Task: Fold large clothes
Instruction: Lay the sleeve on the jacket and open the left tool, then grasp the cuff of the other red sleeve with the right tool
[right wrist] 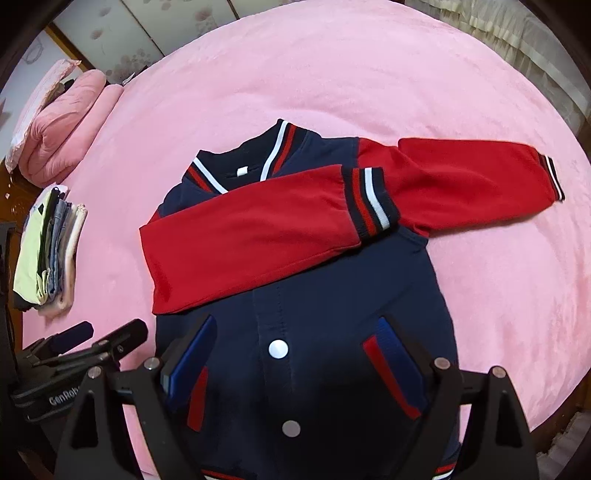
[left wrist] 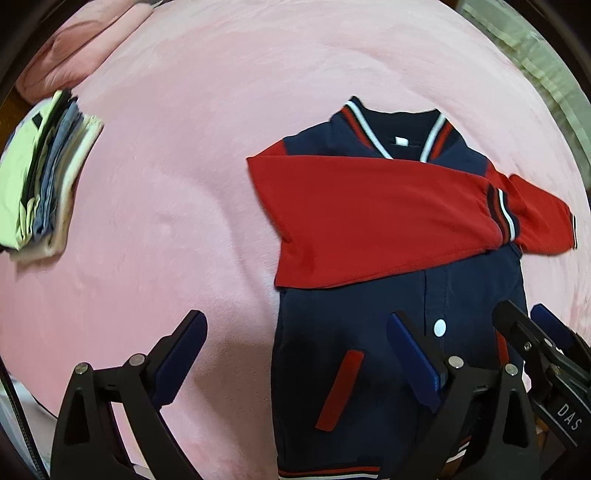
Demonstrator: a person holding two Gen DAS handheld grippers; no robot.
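A navy jacket with red sleeves lies flat on the pink bed, collar away from me; it also shows in the left wrist view. Its left sleeve is folded across the chest. Its right sleeve stretches out to the right on the blanket. My left gripper is open and empty above the jacket's lower left edge. My right gripper is open and empty above the jacket's lower front, near the white snap. Each gripper shows at the edge of the other's view.
A stack of folded clothes lies at the left of the pink blanket; it also shows in the left wrist view. A folded pink quilt sits at the far left. A curtain hangs at the far right.
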